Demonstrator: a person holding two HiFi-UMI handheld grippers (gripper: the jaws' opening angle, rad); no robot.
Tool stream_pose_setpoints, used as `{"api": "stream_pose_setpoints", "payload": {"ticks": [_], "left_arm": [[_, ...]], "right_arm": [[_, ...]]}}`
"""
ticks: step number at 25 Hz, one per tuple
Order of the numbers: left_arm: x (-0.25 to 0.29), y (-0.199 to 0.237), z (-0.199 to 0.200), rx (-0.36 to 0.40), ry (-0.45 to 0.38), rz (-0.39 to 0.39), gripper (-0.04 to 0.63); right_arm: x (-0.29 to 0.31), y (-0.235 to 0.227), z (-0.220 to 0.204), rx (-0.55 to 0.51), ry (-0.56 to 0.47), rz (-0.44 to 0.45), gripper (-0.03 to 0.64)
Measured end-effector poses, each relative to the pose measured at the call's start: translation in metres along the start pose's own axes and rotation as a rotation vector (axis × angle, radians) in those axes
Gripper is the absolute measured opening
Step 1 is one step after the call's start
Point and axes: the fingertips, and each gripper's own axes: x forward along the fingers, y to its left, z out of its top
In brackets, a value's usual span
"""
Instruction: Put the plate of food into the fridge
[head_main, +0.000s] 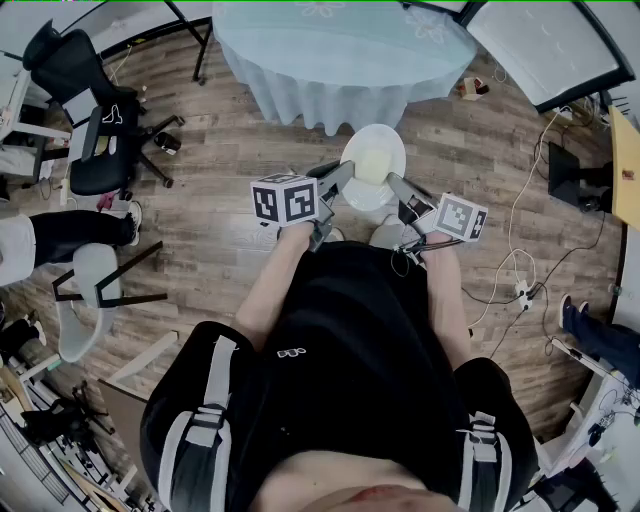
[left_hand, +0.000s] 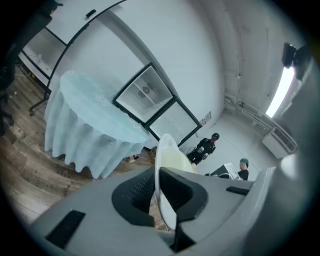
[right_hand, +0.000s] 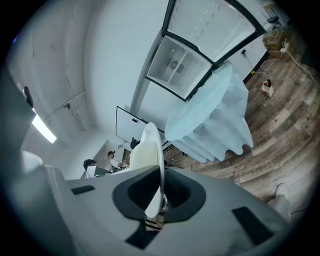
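White plate (head_main: 372, 150) of pale food held over wood floor (head_main: 220, 270), rim pinched by left gripper (head_main: 343, 177) at 8 o'clock, right gripper (head_main: 396, 184) at 4; keep both heights matched toward the fridge (left_hand: 150, 100).

The plate (head_main: 385, 140), with food (head_main: 372, 165) on it, hangs over the floor (head_main: 220, 260) in front of the person. The left gripper (head_main: 338, 178) clamps its left rim and the right gripper (head_main: 397, 186) its right rim. Just ahead stands the table (head_main: 340, 50). Behind the table, against the wall, is what seems to be the fridge (left_hand: 146, 94). A chair (head_main: 95, 140) stands well off to the left.
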Motion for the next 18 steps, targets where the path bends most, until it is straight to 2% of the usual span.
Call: {"api": "stream_pose_setpoints", "payload": {"ticks": [5,13,18], "left_arm": [[-0.001,0.008,0.001,-0.017,0.001,-0.007,0.026],[-0.009,0.027,-0.012,-0.100,-0.014,0.020,0.026],[-0.015,0.031,-0.012,-0.110,-0.018,0.036,0.026]], "right_arm": [[0.007,0.000,-0.001,-0.003,0.016,-0.014,0.015],[0.020,-0.007,-0.015,0.016,0.093,-0.039,0.015],[0.025,-0.006,-0.021,0.047,0.106,-0.028,0.015]]}}
